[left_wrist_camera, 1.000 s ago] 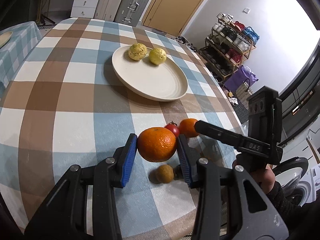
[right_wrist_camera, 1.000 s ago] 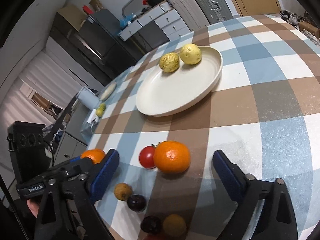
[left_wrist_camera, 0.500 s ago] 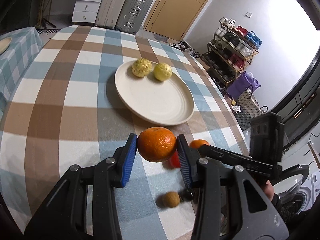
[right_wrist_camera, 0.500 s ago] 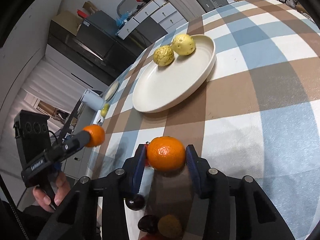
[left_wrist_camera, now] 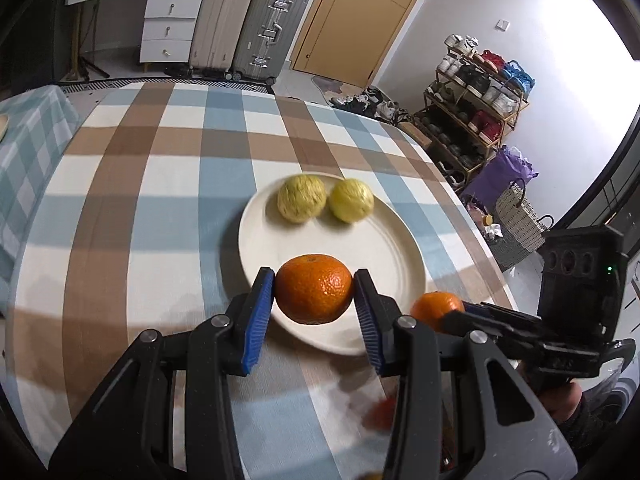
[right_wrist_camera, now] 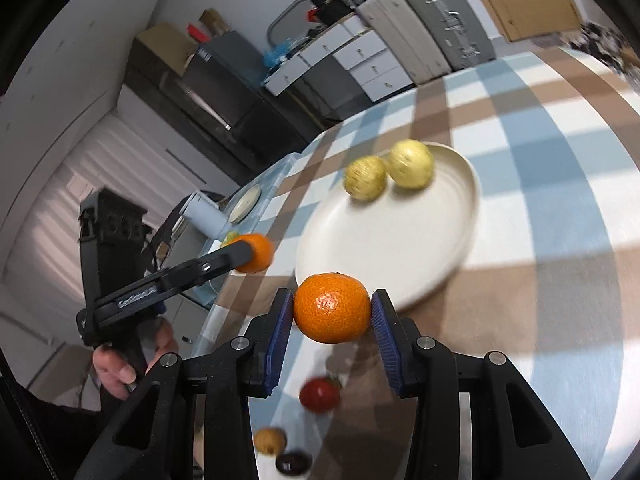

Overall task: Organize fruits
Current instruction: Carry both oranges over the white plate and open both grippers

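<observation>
Checked table (left_wrist_camera: 168, 208), cream plate (left_wrist_camera: 384, 248)

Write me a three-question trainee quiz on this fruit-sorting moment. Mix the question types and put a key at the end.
1. True or false: the left claw is shut on an orange.
2. How many yellow fruits lie on the white plate?
A) none B) two C) four
3. Fill in: in the right wrist view, the right claw grips a second orange, and below it on the checked tablecloth lies a small ___ fruit.

Key:
1. True; the blue pads press both its sides.
2. B, side by side at the far rim.
3. Red.
</observation>
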A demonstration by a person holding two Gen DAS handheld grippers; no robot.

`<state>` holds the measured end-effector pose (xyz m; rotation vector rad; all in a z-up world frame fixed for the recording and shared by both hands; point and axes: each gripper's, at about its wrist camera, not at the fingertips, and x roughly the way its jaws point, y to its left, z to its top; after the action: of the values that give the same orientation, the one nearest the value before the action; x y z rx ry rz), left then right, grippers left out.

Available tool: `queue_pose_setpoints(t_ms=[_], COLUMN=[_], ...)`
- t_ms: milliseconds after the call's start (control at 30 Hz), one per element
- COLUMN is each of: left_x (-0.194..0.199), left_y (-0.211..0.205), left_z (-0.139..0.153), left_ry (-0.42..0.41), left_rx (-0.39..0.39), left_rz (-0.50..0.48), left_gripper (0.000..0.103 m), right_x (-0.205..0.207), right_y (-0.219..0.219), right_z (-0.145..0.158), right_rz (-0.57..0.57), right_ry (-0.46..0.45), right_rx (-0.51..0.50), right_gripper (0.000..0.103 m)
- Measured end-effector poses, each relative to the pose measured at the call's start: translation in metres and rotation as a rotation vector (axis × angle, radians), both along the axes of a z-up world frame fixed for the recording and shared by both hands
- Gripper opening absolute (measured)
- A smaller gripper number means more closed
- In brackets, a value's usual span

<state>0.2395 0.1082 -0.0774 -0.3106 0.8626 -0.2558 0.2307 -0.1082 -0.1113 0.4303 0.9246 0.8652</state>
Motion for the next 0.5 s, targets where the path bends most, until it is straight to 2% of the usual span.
queue_pose_setpoints(t_ms=[167,367,500], left_x=[0.040,0.078,0.090], left_y=[0.005,0.014,0.013], left_z=[-0.012,-0.033,-0.038], left_ry=[0.021,0.068,0.061], left_rx=[-0.006,-0.043,-0.003], left_rz=[0.000,-0.005,-0.015], left_gripper=[0.038,0.038,0.038], right_x=[0.030,0.062,0.074], right_y=[0.031,0.057,0.070], right_z=[0.001,-0.009,-0.010], right_rz=[0.049,0.084,0.106], right_ry=[-0.034,-0.022,-0.034], right_rx=[-0.056,-0.100,-0.126], right_gripper=[0.041,0.041,0.041])
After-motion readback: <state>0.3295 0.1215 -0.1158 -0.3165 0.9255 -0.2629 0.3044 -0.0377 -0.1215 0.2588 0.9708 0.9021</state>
